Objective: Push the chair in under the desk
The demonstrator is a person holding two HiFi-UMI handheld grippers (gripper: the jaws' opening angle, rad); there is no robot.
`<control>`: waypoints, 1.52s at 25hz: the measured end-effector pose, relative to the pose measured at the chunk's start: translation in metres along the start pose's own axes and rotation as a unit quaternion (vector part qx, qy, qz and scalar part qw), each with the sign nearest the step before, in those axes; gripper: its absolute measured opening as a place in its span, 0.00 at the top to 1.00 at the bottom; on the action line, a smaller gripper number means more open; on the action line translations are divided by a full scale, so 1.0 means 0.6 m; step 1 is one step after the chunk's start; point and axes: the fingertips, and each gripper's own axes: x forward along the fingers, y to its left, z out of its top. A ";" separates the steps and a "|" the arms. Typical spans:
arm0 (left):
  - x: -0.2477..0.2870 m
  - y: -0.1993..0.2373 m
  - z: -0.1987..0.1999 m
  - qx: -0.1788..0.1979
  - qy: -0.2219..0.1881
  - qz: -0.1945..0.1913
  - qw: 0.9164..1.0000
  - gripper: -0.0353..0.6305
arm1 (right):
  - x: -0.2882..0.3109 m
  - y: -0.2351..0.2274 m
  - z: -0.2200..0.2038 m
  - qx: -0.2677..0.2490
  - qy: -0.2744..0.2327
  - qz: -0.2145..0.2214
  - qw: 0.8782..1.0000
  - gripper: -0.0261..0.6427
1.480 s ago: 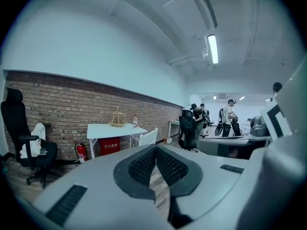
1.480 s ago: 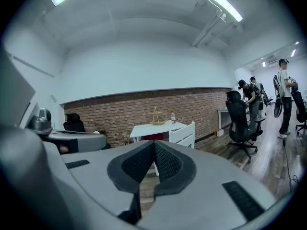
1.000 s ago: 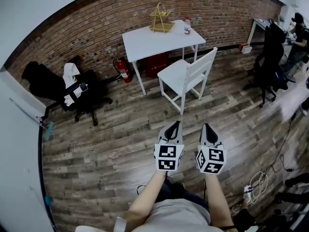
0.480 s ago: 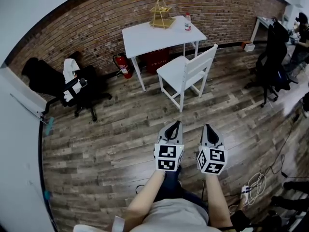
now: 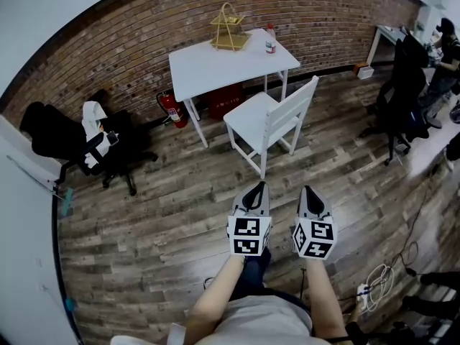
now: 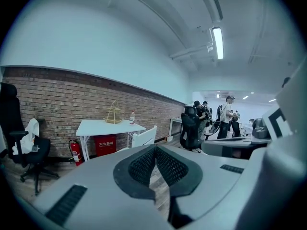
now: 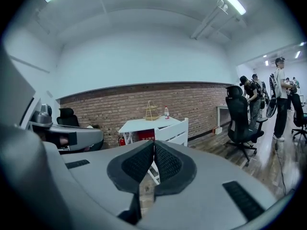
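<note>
- Left tool [image 5: 256,192]: jaws shut pad to pad with nothing between them. It is held low in front of the person and points to 12 o'clock.
- Right tool [image 5: 310,195]: also closed and empty, level with the left one and just beside it at its 3 o'clock.
- Chair [image 5: 269,124]: white and upright on the wood floor at 12 o'clock of both tools, well apart from them. It is pulled clear of the counter [image 5: 215,63], which stands at its 11 o'clock against the brick wall. The backrest is on the near side, turned toward the person.
- Judgement: the task is at the approach stage, with no contact yet. Closed jaws suit a push, serving as two blunt ends to set against the backrest, and paired tools should keep the chair from swinging.
- Counter top: a wire basket [image 5: 230,29] and a bottle [image 5: 270,42] could be disturbed by a hard shove.
</note>
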 end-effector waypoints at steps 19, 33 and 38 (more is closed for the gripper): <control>0.252 0.097 0.078 0.011 0.008 -0.019 1.000 0.92 | 0.271 -0.059 0.089 -0.007 0.005 -0.008 1.000 0.94; 0.374 0.130 0.091 0.011 0.018 0.014 1.000 0.92 | 0.398 -0.145 0.097 -0.003 0.034 0.006 0.999 0.94; 0.441 0.144 0.106 0.010 0.032 0.037 0.999 0.92 | 0.476 -0.183 0.132 -0.009 0.035 0.030 0.999 0.94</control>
